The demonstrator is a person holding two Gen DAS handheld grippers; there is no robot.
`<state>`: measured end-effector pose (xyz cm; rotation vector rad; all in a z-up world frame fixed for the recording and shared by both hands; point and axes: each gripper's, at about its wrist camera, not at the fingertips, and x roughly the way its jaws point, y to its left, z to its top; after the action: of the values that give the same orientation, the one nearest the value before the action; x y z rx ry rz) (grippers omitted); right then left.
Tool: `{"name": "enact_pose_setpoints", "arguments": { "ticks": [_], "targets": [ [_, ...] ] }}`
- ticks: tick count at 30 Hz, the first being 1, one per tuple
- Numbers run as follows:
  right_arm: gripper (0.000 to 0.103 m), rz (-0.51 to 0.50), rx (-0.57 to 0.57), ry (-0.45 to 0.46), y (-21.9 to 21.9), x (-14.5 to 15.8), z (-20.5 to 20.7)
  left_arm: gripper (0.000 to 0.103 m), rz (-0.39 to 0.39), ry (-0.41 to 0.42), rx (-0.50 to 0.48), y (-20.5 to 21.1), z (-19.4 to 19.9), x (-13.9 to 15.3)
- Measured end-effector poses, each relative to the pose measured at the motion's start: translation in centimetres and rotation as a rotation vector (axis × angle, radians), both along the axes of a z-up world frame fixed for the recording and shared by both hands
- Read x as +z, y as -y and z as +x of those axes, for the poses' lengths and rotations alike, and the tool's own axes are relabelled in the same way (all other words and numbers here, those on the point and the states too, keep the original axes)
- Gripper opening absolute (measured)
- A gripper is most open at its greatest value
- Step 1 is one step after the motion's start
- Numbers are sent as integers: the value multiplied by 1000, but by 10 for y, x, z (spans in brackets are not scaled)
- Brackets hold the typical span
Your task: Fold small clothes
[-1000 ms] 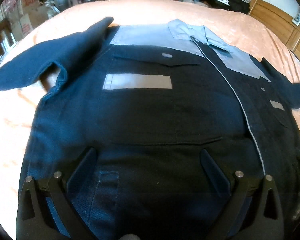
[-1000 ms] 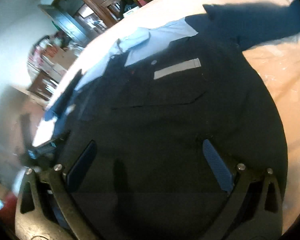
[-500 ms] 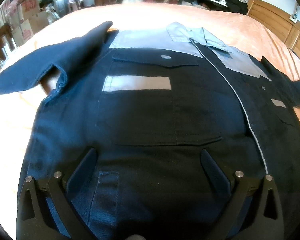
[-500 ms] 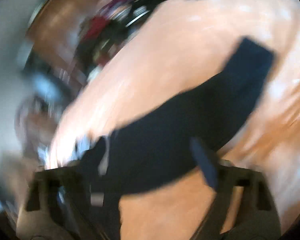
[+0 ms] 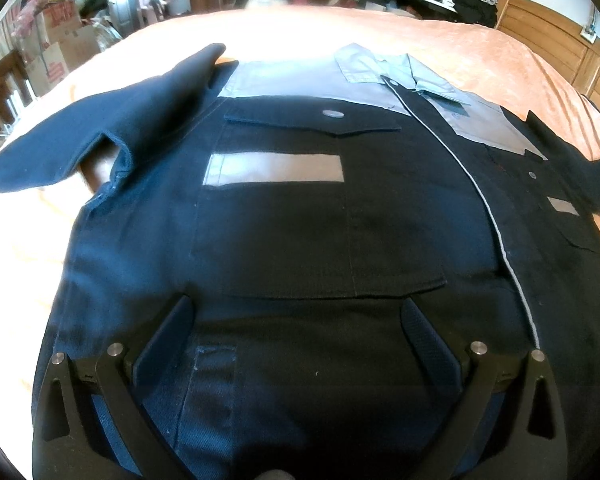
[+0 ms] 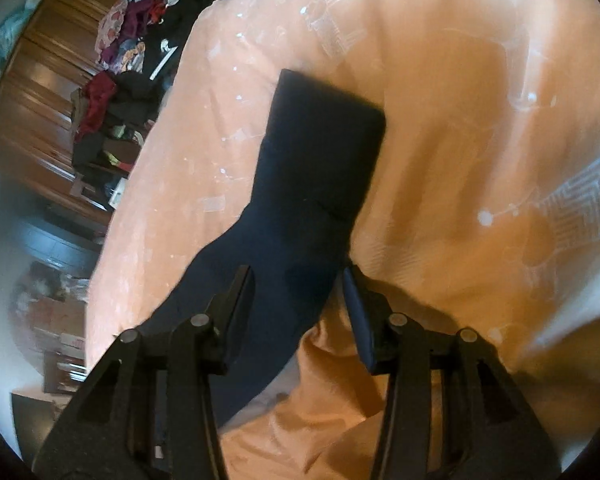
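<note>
- Right gripper (image 6: 298,290) straddles the sleeve (image 6: 320,160) of the dark navy work shirt with grey yoke and collar (image 5: 320,236); jaws parted around the cloth, not pinching, likely lining up to fold the sleeve inward.
- Left gripper (image 5: 296,320) hovers wide open over the shirt's hem, holding nothing.
- Shirt lies front-up, spread flat on the peach bedspread (image 6: 480,120), ready for folding.
- Buttoned chest pocket (image 5: 312,124): contents hidden.
- Cardboard boxes (image 5: 56,56) stand beyond the bed, contents unclear.
</note>
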<state>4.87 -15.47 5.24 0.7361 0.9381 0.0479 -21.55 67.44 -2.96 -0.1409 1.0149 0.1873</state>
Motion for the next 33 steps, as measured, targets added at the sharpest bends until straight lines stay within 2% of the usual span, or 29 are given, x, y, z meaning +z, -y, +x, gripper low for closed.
{"name": "enact_pose_setpoints", "arguments": {
  "ticks": [4,10,11,12,13,14,16,19,21,24,28,31,33],
  "targets": [
    [45,-44,-4,29,-1,2,-4,103,0,2,0,0,0,-1],
    [44,-43,-2,23,-3,-7,25,103,5,1,2,0,1,-1],
    [37,-36,-11,41,-2,-5,25,103,5,0,2,0,1,0],
    [24,-32,-14,55,-3,-1,25,103,5,0,2,0,1,0],
    [17,-20,-5,83,-7,6,23,103,5,0,2,-1,2,0],
    [5,-8,18,113,-15,14,21,103,4,1,2,-1,1,0],
    [4,1,100,181,-48,41,17,103,1,-1,3,-1,2,0],
    [4,20,245,284,-126,86,8,103,-9,-2,10,-2,4,2],
    [4,54,351,339,-192,108,3,102,-46,0,6,-6,6,7],
    [4,133,520,379,-309,123,-5,100,-195,63,-3,-17,4,26],
    [4,196,711,333,-473,105,-19,98,-243,161,20,-34,-2,60],
    [4,209,817,299,-572,85,-32,98,-256,208,36,-54,-9,79],
    [4,212,862,269,-621,73,-34,98,-255,214,52,-69,-14,85]
  ]
}}
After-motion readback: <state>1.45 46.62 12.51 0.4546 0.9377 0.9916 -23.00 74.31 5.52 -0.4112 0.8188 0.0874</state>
